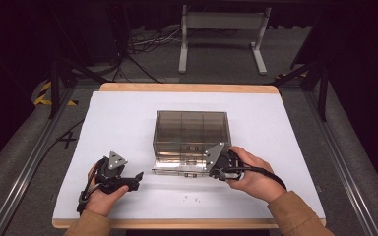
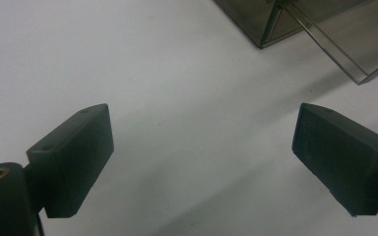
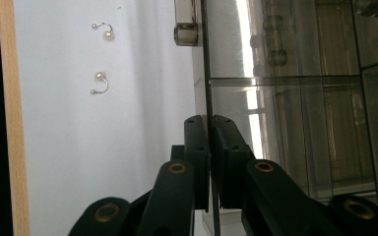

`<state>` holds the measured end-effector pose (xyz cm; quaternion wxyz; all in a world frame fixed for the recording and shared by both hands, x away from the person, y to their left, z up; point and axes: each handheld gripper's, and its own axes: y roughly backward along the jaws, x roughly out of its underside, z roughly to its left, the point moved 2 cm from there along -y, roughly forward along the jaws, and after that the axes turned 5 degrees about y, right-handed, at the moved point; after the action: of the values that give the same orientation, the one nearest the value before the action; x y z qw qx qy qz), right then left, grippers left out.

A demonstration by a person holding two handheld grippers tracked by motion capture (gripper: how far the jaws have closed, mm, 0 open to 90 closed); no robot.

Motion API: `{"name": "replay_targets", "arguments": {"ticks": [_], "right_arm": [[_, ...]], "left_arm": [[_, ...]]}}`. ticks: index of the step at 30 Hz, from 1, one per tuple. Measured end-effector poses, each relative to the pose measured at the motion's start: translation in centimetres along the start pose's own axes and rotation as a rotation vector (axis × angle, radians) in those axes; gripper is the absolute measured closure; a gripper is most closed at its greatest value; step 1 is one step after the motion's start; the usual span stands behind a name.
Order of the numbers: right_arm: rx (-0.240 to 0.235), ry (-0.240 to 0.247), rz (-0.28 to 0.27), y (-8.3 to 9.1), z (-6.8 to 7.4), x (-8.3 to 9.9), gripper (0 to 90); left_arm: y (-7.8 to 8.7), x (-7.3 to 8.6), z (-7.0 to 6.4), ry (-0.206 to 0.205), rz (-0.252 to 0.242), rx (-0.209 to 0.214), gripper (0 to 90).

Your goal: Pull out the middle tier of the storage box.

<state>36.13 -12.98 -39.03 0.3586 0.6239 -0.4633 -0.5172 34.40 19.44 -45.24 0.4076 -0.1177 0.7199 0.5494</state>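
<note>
A white table [image 1: 128, 123] with a wooden rim carries everything. At its middle stands a smoky clear box [image 1: 191, 129], split inside into compartments, with its hinged lid [image 1: 179, 164] folded down toward the person.

The right claw [image 1: 211, 167], held in the person's right hand [image 1: 248, 172], sits at the lid's right end. In the right gripper view [image 3: 209, 162] its two black jaws are pinched together on the thin edge of the lid, one jaw on each face. The box interior lies just beyond and to the right of those jaws; its dividers blur into reflections, so what the compartments hold cannot be made out.

The left claw [image 1: 128, 181], in the left hand [image 1: 101, 194], rests low on the table, well to the left of the box and apart from it. In the left gripper view [image 2: 202, 147] its jaws stand wide apart with nothing between them; a box corner [image 2: 263, 29] and the lid's edge are cut off at the upper right, ahead of the jaws.

Two small pearl earrings [image 3: 102, 54] lie on the white surface to the left of the right claw's jaws, close to the wooden rim; from above they are only specks [image 1: 192, 198].

No writing or brand can be read anywhere.
</note>
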Motion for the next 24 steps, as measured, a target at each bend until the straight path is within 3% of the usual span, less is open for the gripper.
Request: {"name": "replay_targets", "arguments": {"ticks": [18,24], "right_arm": [[0.020,-0.015,0.011,-0.39,-0.13,0.23,84.9],[0.021,-0.026,0.007,-0.41,-0.03,0.19,79.5]], "left_arm": [[-0.03,-0.01,0.04,-0.005,0.001,-0.003,9.4],[-0.01,0.00,0.01,-0.003,0.002,0.000,9.3]]}}
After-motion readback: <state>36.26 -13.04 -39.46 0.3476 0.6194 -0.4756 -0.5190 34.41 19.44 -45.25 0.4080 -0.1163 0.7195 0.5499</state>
